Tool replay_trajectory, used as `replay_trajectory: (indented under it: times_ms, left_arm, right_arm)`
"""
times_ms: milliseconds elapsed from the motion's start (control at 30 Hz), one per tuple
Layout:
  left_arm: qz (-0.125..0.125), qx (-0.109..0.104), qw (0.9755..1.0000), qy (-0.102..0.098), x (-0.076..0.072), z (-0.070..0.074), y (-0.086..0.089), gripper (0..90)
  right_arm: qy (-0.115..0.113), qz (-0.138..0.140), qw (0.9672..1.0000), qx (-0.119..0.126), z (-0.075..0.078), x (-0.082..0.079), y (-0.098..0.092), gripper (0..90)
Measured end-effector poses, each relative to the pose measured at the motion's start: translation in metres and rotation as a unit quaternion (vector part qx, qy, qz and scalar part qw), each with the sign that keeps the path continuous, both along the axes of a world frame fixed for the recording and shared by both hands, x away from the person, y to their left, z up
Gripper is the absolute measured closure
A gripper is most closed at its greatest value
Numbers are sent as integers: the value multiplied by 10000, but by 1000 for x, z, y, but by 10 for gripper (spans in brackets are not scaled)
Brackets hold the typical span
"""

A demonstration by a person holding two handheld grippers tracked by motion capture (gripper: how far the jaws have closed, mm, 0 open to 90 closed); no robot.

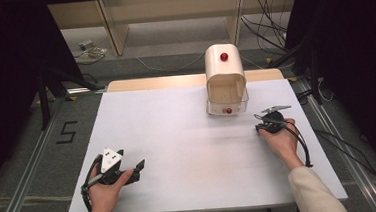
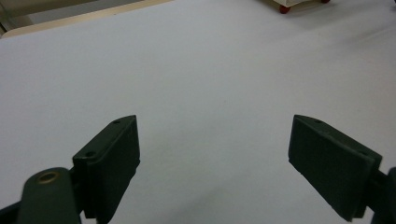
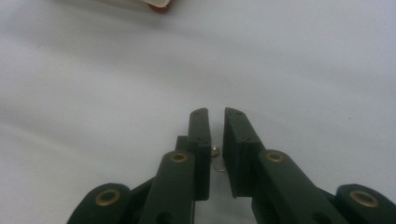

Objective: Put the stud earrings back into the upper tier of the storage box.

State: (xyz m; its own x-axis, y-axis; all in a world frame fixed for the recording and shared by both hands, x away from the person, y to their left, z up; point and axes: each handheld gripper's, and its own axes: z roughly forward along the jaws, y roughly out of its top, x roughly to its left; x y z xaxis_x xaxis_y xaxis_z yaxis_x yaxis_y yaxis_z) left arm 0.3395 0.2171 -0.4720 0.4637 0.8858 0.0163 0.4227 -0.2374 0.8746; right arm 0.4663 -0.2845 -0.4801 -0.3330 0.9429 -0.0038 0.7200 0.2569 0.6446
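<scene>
On the white bench, near its far edge and right of centre, stands a cream box with a rounded top; it carries one red knob high on its face and another low at its clear front lip. The right tongs rest on the bench just right of and nearer than that box, close to it but not touching — in the right gripper view their jaws stand almost together with only a thin slit between, nothing clamped. The left tongs lie at the near left corner, a short way in from the bench's left and near edges, jaws spread wide over bare surface with nothing between them. Between the two hands — and from the left tongs all the way to the box — the bench top is open white surface.
</scene>
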Motion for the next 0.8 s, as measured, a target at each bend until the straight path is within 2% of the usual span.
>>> replay_trajectory:
  times_ms: [800]
  left_arm:
    - [-11,12,10000,-10,0,0,0,163]
  right_arm:
    - [-80,-116,9998,110,-1,-3,0,877]
